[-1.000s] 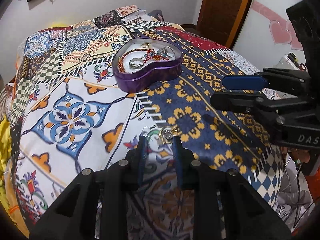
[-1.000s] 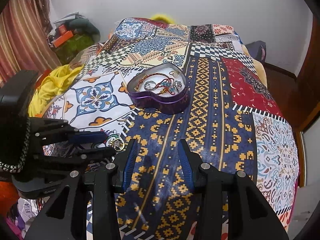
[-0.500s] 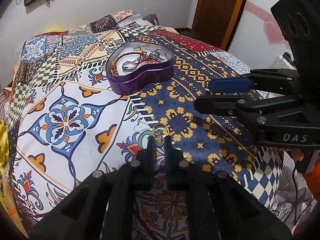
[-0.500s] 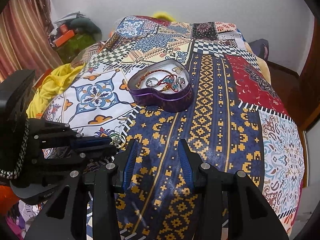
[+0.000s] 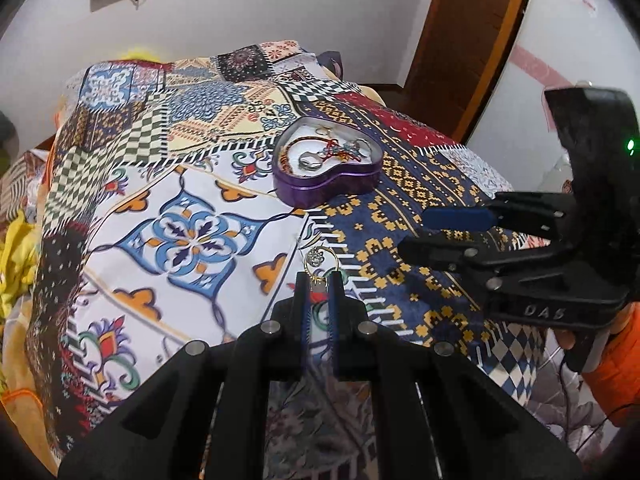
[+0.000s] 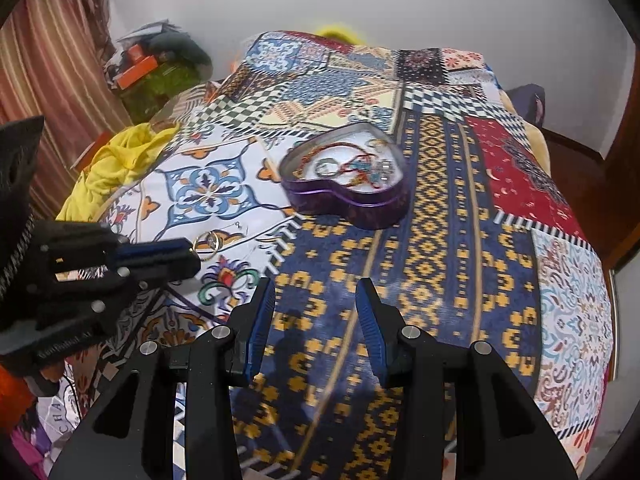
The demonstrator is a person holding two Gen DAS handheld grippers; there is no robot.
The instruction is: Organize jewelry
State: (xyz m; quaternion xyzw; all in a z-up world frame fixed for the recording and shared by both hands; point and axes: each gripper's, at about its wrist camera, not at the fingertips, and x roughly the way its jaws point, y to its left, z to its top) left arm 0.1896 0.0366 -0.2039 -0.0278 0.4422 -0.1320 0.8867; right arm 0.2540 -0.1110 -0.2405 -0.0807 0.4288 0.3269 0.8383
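Note:
A purple heart-shaped tin (image 5: 328, 188) (image 6: 360, 208) stands open on the patchwork bedspread (image 5: 192, 240), with bracelets and rings inside. My left gripper (image 5: 320, 280) is shut on a gold hoop earring (image 5: 320, 258), which sticks up past the fingertips, just above the cloth and nearer than the tin. From the right wrist view, the left gripper (image 6: 192, 256) comes in from the left with the earring (image 6: 208, 242) at its tip. My right gripper (image 6: 315, 286) stands open over the blue and yellow patch with nothing between its fingers; in the left wrist view this right gripper (image 5: 420, 232) lies to the right.
A yellow cloth (image 6: 104, 168) lies at the bed's left edge, with a clutter of boxes (image 6: 152, 64) and a striped curtain (image 6: 40, 60) beyond. A wooden door (image 5: 468, 40) stands past the far right of the bed. The bedspread drops away at its edges.
My left gripper closed on the earring and lifted it off the bedspread, coming a little toward the tin. The right gripper has stayed where it was, still open.

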